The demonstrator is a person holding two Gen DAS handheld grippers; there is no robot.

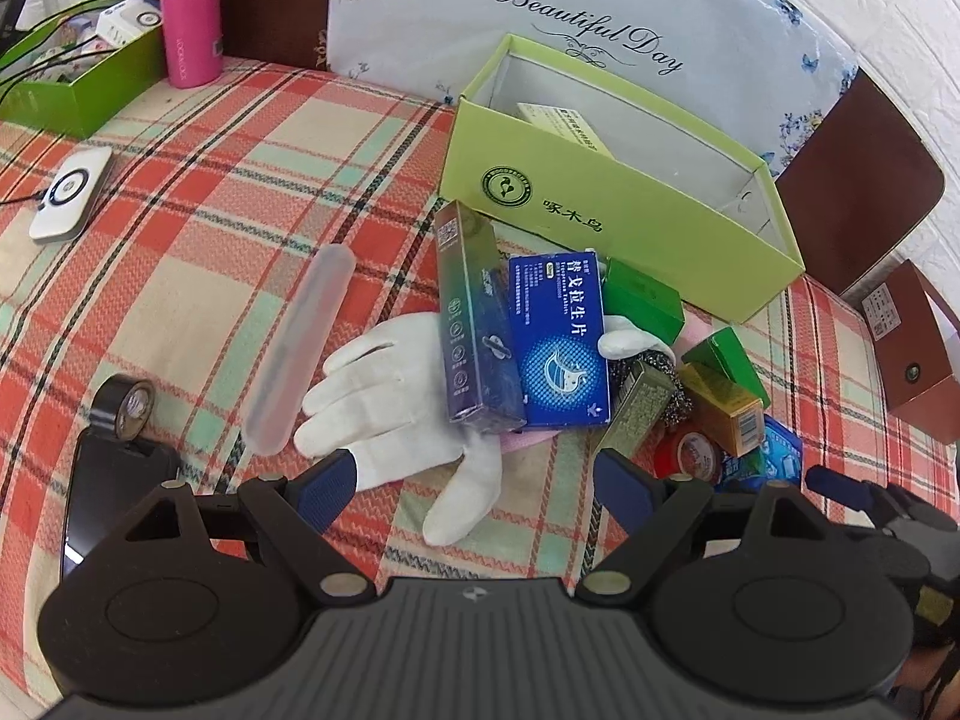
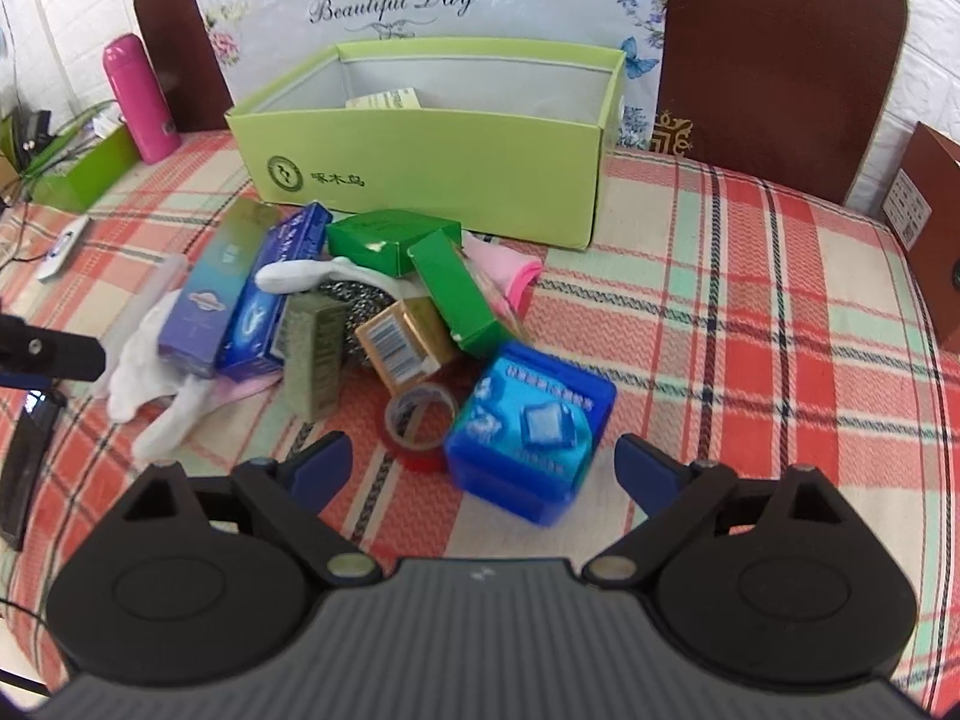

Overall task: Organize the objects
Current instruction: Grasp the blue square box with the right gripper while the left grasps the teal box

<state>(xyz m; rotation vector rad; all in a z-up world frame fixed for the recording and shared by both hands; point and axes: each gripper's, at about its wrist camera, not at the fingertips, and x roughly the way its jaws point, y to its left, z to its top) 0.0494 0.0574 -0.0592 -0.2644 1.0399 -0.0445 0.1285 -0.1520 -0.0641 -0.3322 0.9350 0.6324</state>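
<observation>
A light green open box [image 1: 600, 204] [image 2: 420, 150] stands on the plaid cloth with a paper packet inside. In front of it lies a pile: a long purple box [image 1: 474, 324], a blue medicine box [image 1: 558, 342], green boxes [image 2: 390, 240], a gold box [image 2: 402, 342] and a red tape roll [image 2: 420, 420]. My left gripper [image 1: 474, 474] is open above a white glove [image 1: 396, 402], with the glove's thumb lying between its fingers. My right gripper [image 2: 480, 459] is open around a blue plastic box [image 2: 528, 432]; its pads stand apart from the box.
A translucent tube case [image 1: 300, 348], a black tape roll [image 1: 129, 405] and a dark phone [image 1: 114, 498] lie left of the glove. Farther left are a white power bank [image 1: 72, 192], a pink bottle [image 1: 189, 12] and a green box [image 1: 78, 78]. Brown boxes [image 2: 936, 228] stand at the right.
</observation>
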